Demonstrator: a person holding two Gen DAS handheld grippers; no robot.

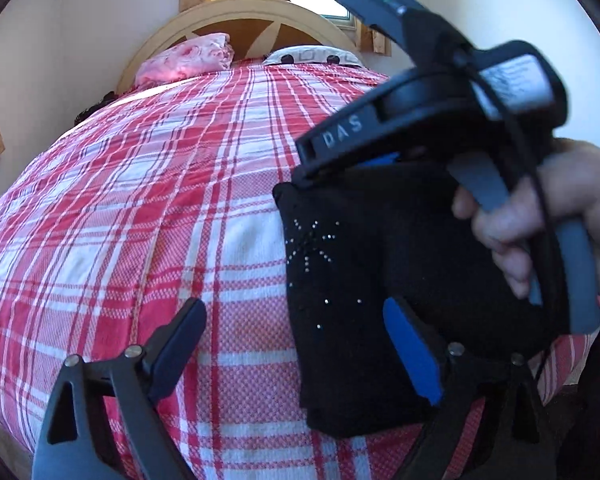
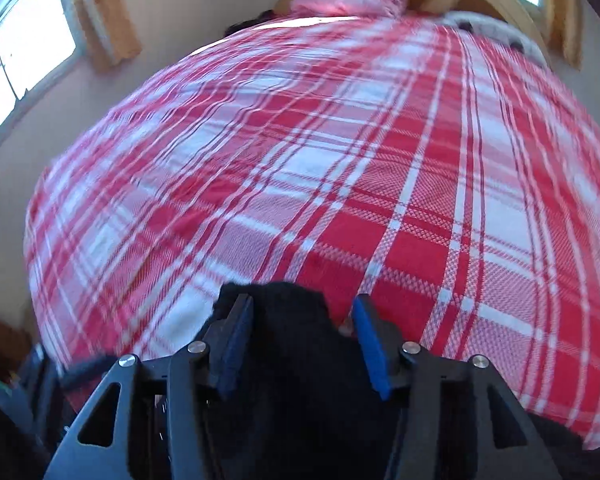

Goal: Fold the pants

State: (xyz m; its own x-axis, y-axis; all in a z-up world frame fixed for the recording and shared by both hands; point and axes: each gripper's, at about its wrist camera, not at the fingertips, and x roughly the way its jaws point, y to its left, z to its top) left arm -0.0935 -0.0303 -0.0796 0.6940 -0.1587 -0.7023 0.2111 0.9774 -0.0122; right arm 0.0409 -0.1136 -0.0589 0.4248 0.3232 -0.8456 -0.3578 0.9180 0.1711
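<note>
The black pants (image 1: 364, 288), with small rhinestones, lie folded into a compact bundle on the red and white plaid bedspread (image 1: 140, 200). My left gripper (image 1: 296, 344) is open over the bundle's left edge, its blue-padded right finger (image 1: 412, 356) above the fabric. My right gripper (image 1: 320, 160) shows in the left wrist view above the bundle's far corner. In the right wrist view my right gripper (image 2: 300, 344) has its jaws apart, with black fabric (image 2: 288, 312) bunched between the pads and not pinched.
A pink pillow (image 1: 188, 60) and a white patterned pillow (image 1: 312, 56) lie by the wooden headboard (image 1: 236, 20). A window (image 2: 24, 52) is in the left wall. The bed's left edge drops off near the wall.
</note>
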